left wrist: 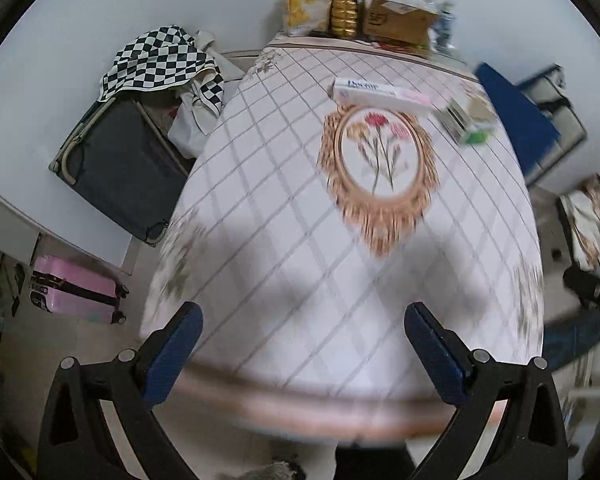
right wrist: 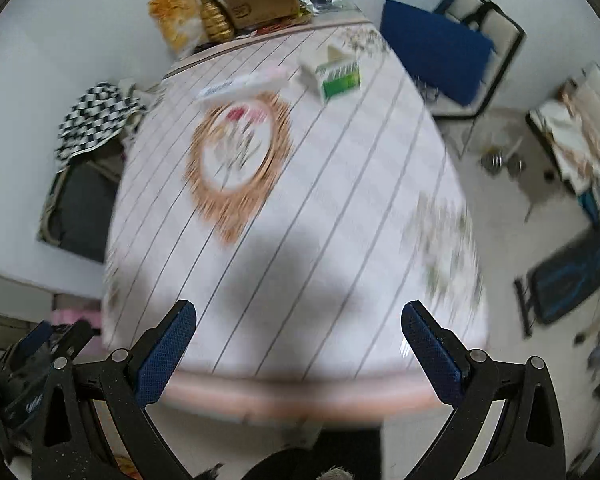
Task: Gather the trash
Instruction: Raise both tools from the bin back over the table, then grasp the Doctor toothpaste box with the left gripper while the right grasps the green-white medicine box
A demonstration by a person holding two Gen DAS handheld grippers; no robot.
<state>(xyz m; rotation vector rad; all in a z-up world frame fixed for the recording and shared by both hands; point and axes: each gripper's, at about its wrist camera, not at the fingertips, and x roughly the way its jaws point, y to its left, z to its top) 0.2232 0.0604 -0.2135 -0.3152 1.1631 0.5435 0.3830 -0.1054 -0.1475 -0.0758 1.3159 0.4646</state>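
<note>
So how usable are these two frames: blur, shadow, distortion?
Left wrist: moderate motion blur, long box lettering partly legible; shadow on near table. Right wrist: heavier smear, medallion streaked, green box recognizable. Fisheye bends both; grippers sharp.

Left gripper (left wrist: pixel 303 320) hangs with jaws spread wide, nothing between them; right gripper (right wrist: pixel 299 318) likewise gapes wide, holding nothing

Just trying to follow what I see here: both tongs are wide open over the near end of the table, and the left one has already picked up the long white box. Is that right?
Not quite. The left tongs hold nothing; the long white box lies on the table at its far end, as the left wrist view shows. The rest holds: both the left and the right tongs are wide open over the near end.
</note>
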